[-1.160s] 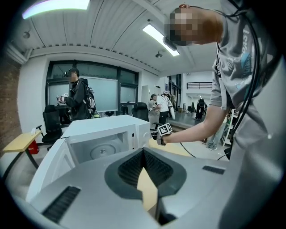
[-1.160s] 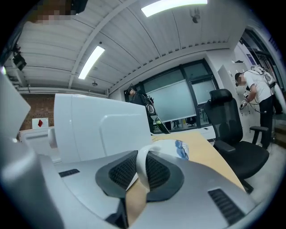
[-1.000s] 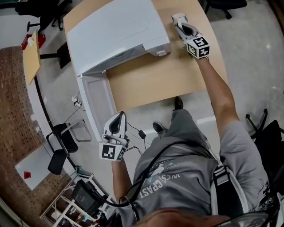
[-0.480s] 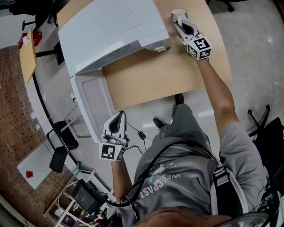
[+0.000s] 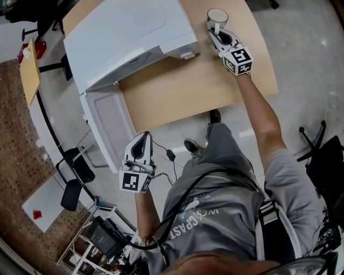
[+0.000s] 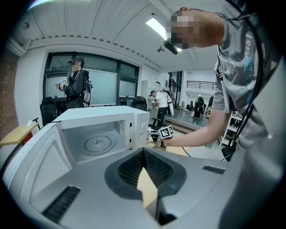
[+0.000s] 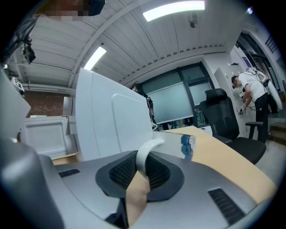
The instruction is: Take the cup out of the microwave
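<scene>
The right tool (image 5: 216,32) grips the white cup (image 5: 217,16) by its handle, at the table's (image 5: 183,88) far right, just beside the microwave (image 5: 129,37). The left tool (image 5: 142,136) is closed and empty, near the open door (image 5: 107,126).

Open microwave door (image 5: 107,126) juts past table (image 5: 183,86) edge; cavity (image 6: 96,143) clear

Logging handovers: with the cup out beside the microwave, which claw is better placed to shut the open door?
Left. The left claw sits empty, jaws together, beside the open door; the right claw is past the microwave, shut on the cup handle.
</scene>
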